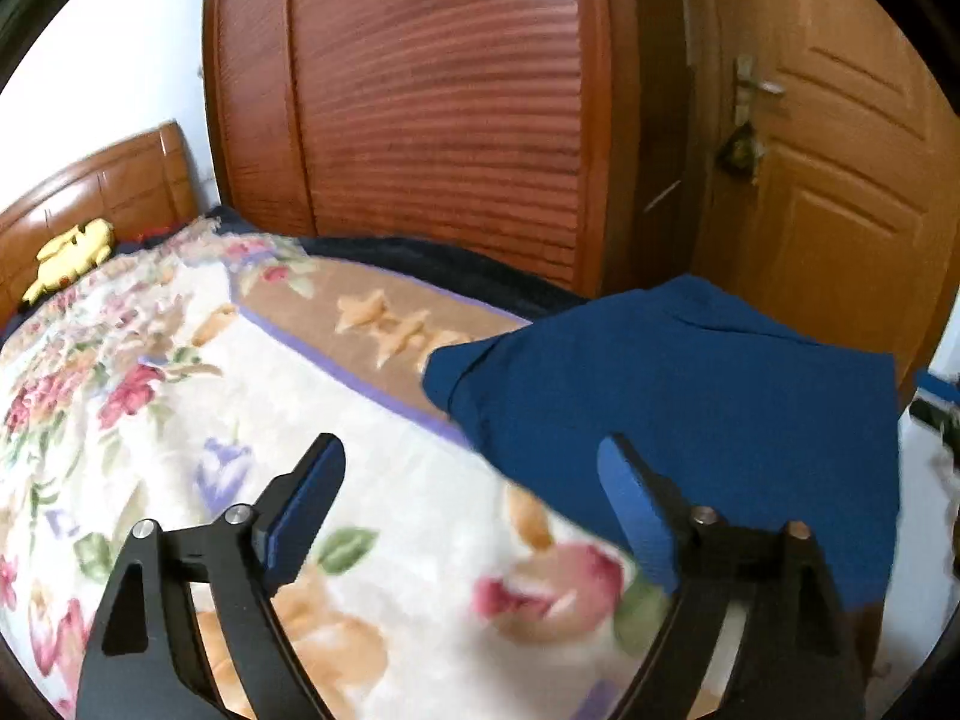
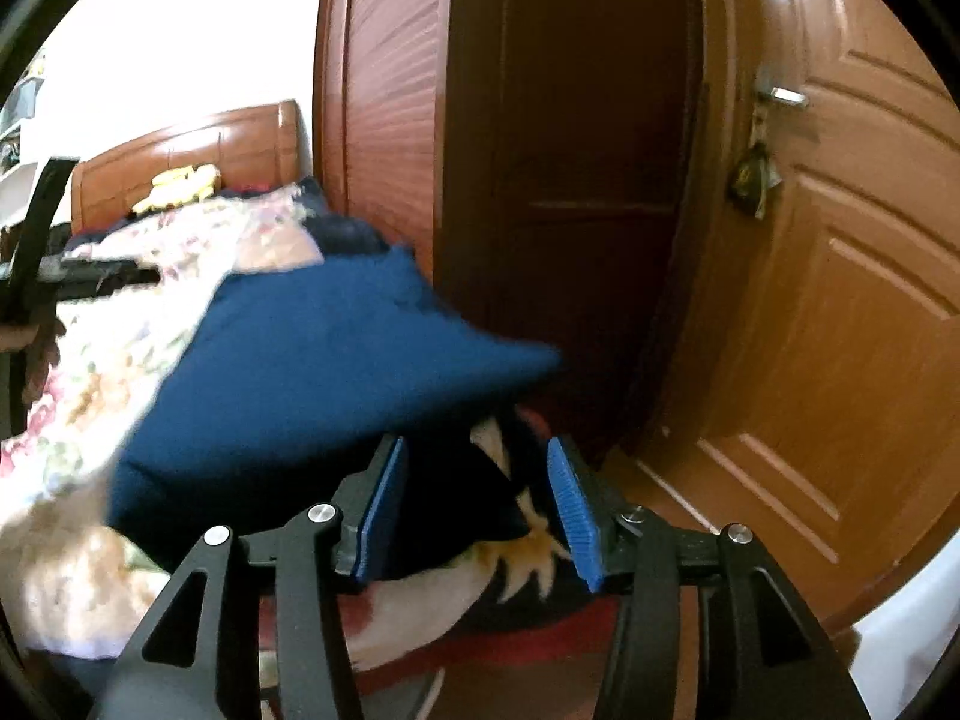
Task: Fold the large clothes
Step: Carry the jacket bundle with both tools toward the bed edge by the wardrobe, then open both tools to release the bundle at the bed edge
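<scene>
Nearest in the left wrist view, the left gripper (image 1: pixel 471 504) has its jaws spread wide with nothing between them; its right pad stands over the near edge of the blue garment (image 1: pixel 690 396), though whether it touches the cloth cannot be told. In the right wrist view, the right gripper (image 2: pixel 474 507) has its jaws partly spread, and only dark fabric and fringe at the bed's edge show in the gap; the pads are not pinching the garment (image 2: pixel 312 372), whose near hem lies just beside the left pad. The garment sits on the floral blanket (image 1: pixel 270 420) at the bed's right side, near the corner by the door, already doubled into a thick, rounded wad with one flap reaching out over the edge. It looks like soft, light knit: it will sag and slide on the fleecy blanket rather than hold a crease, so the best hold is probably at two corners or along a doubled hem, one gripper to each, not in the loose middle. Farther off, a yellow plush toy (image 1: pixel 69 258) rests by the headboard (image 1: pixel 102 192), and the wardrobe (image 1: pixel 420 120) and door (image 1: pixel 840 180) stand behind.
</scene>
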`<state>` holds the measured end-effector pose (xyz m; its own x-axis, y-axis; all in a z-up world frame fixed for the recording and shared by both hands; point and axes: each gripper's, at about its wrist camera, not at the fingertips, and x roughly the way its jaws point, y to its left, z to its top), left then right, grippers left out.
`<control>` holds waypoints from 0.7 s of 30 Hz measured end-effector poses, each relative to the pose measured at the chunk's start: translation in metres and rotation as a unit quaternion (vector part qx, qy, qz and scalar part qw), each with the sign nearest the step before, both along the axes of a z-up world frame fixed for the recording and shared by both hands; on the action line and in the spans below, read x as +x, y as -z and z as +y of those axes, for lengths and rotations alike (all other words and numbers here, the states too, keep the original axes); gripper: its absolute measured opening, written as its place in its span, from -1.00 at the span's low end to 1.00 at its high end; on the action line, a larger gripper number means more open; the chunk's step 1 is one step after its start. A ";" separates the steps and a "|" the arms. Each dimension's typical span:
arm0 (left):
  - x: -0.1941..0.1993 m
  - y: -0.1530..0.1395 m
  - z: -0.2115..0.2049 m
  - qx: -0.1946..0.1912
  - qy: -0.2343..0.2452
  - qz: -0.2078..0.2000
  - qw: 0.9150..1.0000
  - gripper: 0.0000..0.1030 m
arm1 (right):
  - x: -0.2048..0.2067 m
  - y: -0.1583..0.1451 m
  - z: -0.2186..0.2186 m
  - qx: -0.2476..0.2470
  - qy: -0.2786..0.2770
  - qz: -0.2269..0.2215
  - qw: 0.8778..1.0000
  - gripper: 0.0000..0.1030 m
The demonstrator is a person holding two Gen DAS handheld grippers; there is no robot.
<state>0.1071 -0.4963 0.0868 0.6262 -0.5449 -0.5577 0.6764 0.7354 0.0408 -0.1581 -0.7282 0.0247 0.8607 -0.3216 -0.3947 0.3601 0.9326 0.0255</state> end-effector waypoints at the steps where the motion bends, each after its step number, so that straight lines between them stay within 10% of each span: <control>1: -0.005 -0.001 0.003 0.001 0.001 -0.005 1.000 0.71 | -0.005 -0.006 0.005 -0.001 -0.002 -0.006 1.000 0.03; 21: -0.074 0.035 0.144 0.001 -0.030 -0.019 0.999 0.72 | 0.071 0.028 0.015 0.075 -0.034 0.042 0.996 0.11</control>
